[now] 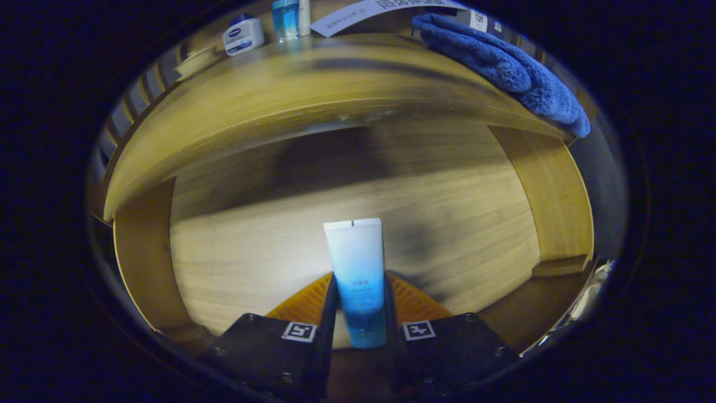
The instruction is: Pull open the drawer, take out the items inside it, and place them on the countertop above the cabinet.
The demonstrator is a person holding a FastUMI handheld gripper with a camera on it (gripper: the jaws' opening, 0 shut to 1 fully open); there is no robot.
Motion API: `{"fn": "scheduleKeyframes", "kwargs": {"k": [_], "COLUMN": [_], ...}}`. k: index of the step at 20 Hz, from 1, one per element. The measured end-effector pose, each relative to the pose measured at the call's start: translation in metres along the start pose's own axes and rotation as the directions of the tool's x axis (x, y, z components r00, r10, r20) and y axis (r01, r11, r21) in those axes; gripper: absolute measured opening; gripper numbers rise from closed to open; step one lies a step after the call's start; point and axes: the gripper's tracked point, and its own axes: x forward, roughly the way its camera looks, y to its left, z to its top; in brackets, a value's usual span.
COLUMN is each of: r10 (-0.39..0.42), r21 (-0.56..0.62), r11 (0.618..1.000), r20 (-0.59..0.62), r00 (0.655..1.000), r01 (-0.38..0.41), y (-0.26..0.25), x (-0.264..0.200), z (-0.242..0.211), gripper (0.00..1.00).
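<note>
Your jaws are pinching the squeeze tube (357,280), one finger (329,313) pressed to each flat side of its lower, blue half, so your gripper (358,305) is clamped on it and not spread. The tube runs lengthwise straight ahead along the fingers: its darker blue cap end sits back between them, close to the gripper body, and its flat, white crimped end points forward and away from you, sticking out well past the fingertips. The colour fades from deep blue at the cap end to white at the crimp. Beyond the tube lies the pale wooden floor of the open drawer (240,252), with the drawer's side walls rising to either side and a soft shadow falling across the boards just right of the tube. Past the drawer comes the front edge of the wooden worktop (313,84). On it, well apart from the tube, a small white jar with a blue lid (243,34) stands beside a clear blue bottle (286,19), a white paper sheet (369,12) lies further back, and a blue towel (506,67) drapes over the worktop's right end.
</note>
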Motion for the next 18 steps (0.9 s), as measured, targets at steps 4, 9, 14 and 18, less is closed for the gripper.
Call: {"fn": "scheduleKeyframes", "kwargs": {"k": [4, 9, 14, 18], "r10": [-0.041, -0.062, -0.093, -0.093], "r21": [0.001, 0.008, 0.0, -0.009], "r11": [0.999, 0.998, 0.995, 0.995], "r20": [0.055, 0.182, 0.287, 0.367], "r00": [0.998, 0.981, 0.953, 0.926], "r01": [0.041, 0.062, 0.097, 0.104], "y": [-0.006, -0.01, -0.015, -0.012], "x": [-0.018, -0.065, -0.112, -0.138], "z": [0.001, 0.018, 0.022, 0.044], "gripper": [0.42, 0.42, 0.42, 0.41]}}
